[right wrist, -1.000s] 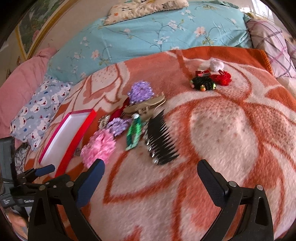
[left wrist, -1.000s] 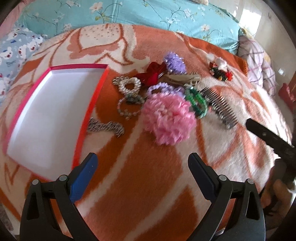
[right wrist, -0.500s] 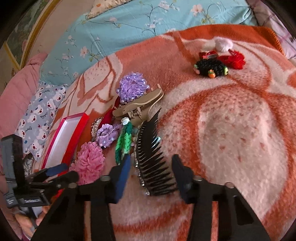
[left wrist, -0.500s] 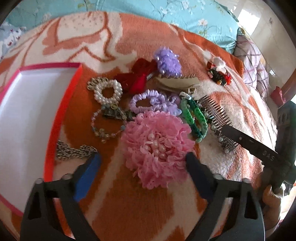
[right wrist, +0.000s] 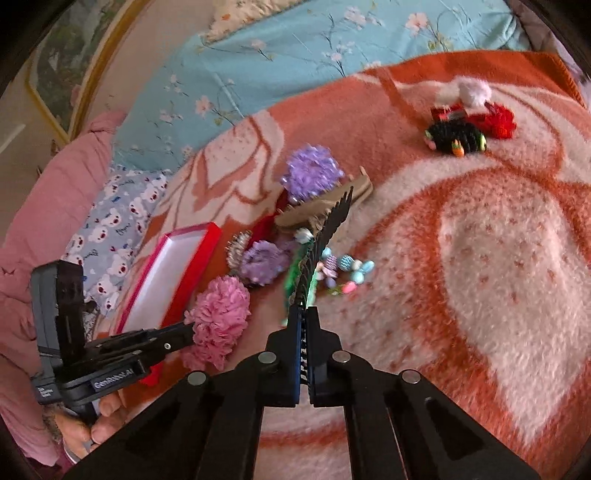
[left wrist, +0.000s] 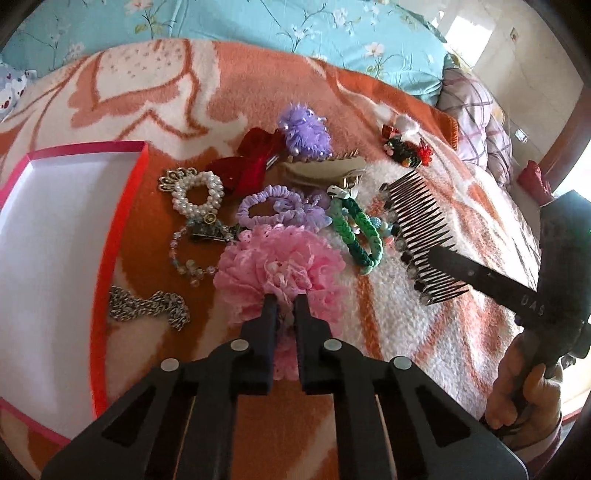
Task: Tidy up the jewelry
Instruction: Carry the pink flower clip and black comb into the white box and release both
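Orange-and-cream blanket point(left wrist: 424, 332) covers the bed, w/ a teal floral quilt point(left wrist: 258, 22) behind it. Red-rimmed white box point(left wrist: 48, 258) lies open at the left, nothing in it.

L gripper point(left wrist: 285, 295) has its jaws pinched together on the pink flower point(left wrist: 280, 273), which sits on the blanket just right of the box. R gripper point(right wrist: 305, 312) is clamped on the black comb point(left wrist: 421, 229); comb stands on edge in the right wrist view (teeth run away from the jaws toward the beige claw clip point(left wrist: 325, 171)).

Rest of the jewelry is heaped beyond the flower: red bow point(left wrist: 251, 162), purple pom point(left wrist: 304, 133), lilac scrunchie point(left wrist: 277, 208), green braid point(left wrist: 356, 229), pearl bracelet point(left wrist: 197, 194), bead strand point(left wrist: 188, 258). Chain point(left wrist: 147, 308) lies between box and flower. Small red-black-white cluster point(left wrist: 406, 146) sits apart, farther back to the right.
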A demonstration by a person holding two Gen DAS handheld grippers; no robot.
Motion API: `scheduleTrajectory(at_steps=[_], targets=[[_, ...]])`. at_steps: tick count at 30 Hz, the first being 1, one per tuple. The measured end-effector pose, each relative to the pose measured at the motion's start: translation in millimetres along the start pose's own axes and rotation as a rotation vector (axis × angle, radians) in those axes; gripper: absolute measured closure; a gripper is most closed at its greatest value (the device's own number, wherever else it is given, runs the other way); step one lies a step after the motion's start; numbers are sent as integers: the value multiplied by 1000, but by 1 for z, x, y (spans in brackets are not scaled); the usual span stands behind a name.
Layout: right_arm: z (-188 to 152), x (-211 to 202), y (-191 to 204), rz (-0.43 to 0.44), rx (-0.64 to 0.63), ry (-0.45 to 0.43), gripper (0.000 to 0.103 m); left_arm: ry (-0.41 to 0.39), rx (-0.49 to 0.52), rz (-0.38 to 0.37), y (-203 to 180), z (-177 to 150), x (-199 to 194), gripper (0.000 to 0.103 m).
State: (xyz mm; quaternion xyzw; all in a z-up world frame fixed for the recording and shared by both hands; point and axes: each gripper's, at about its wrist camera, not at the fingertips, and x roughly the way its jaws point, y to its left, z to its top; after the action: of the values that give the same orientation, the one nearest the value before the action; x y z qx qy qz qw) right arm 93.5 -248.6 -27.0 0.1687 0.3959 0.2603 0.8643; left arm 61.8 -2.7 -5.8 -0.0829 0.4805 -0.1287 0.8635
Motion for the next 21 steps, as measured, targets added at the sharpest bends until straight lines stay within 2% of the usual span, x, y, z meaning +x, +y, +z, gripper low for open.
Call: scheduleTrajectory(at_steps=[7, 15, 21], targets=[[7, -3, 30, 81, -20, -19, 102, -58, -41, 26, 21, -1, -28, 96], [7, 35, 75, 169, -59, 43, 102, -129, -117, 96, 67, 8, -58, 96], [12, 70, 114, 214, -76, 56, 102, -158, -182, 147, 107, 16, -68, 96]])
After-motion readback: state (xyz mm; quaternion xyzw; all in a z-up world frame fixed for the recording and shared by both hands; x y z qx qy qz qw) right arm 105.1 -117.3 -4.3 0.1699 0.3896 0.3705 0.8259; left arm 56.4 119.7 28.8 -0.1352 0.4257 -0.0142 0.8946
